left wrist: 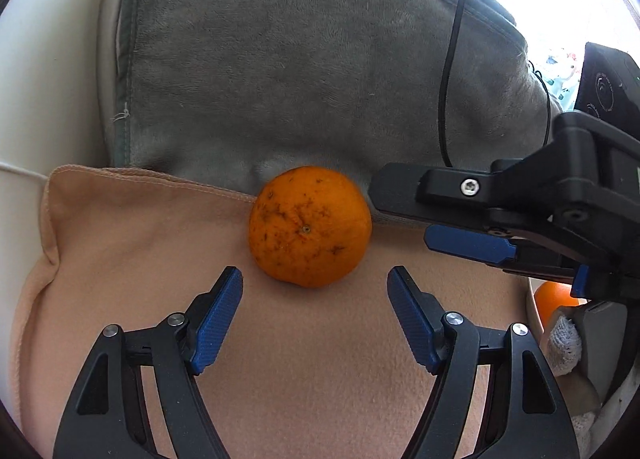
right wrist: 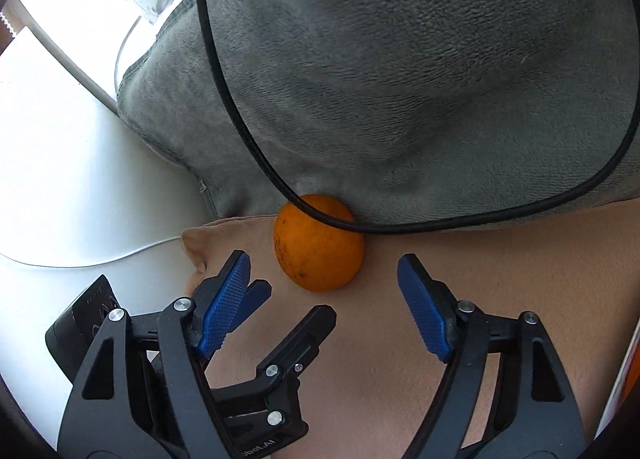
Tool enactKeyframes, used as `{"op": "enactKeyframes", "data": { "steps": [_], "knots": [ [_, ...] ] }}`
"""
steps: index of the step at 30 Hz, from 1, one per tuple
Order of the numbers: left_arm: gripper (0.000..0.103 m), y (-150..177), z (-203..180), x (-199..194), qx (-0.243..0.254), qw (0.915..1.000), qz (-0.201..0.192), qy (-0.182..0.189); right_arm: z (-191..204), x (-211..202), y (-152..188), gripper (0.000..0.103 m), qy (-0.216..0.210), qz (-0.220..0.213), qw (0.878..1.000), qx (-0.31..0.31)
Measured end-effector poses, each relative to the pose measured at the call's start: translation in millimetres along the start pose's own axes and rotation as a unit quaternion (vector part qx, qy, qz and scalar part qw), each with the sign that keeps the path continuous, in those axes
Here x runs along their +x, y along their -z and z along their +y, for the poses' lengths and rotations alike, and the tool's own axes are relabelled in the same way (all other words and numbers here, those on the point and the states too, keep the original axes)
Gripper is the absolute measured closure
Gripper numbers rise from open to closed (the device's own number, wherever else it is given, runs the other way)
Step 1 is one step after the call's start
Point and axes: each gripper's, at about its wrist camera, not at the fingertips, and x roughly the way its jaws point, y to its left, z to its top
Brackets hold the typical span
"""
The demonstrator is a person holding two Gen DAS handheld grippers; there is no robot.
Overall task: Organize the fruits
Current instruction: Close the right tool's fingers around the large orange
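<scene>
An orange [left wrist: 310, 225] with dark specks lies on a peach cloth [left wrist: 140, 259], against the edge of a grey plush blanket [left wrist: 300, 59]. My left gripper [left wrist: 315, 283] is open, its blue pads just short of the orange on either side. My right gripper [right wrist: 324, 271] is open too, and the orange [right wrist: 318, 247] lies just ahead of it. In the left wrist view the right gripper [left wrist: 404, 211] reaches in from the right, its upper finger tip close to the orange. In the right wrist view the left gripper [right wrist: 296, 299] sits low at the left. A second orange [left wrist: 554, 299] shows at the right edge.
A black cable [right wrist: 240, 119] runs over the grey blanket and across the top of the orange. A white surface [right wrist: 60, 179] lies to the left. A light container rim [left wrist: 534, 307] holds the second orange at the right.
</scene>
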Motion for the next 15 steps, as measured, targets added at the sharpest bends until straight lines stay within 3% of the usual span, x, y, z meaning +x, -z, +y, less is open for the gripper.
{"op": "enactKeyframes", "data": {
  "steps": [9,12,15],
  "knots": [
    [0.030,-3,26,8,-0.035,0.9990,0.006,0.028,1,34,-6,0.031,-0.001,0.010,1.000,0.012],
    [0.030,-2,34,9,-0.046,0.9979,0.009,0.044,0,45,-9,0.038,0.001,0.014,1.000,0.013],
    [0.036,3,40,3,-0.043,0.9975,0.007,0.055,0,54,-9,0.040,0.002,0.015,1.000,0.014]
  ]
}}
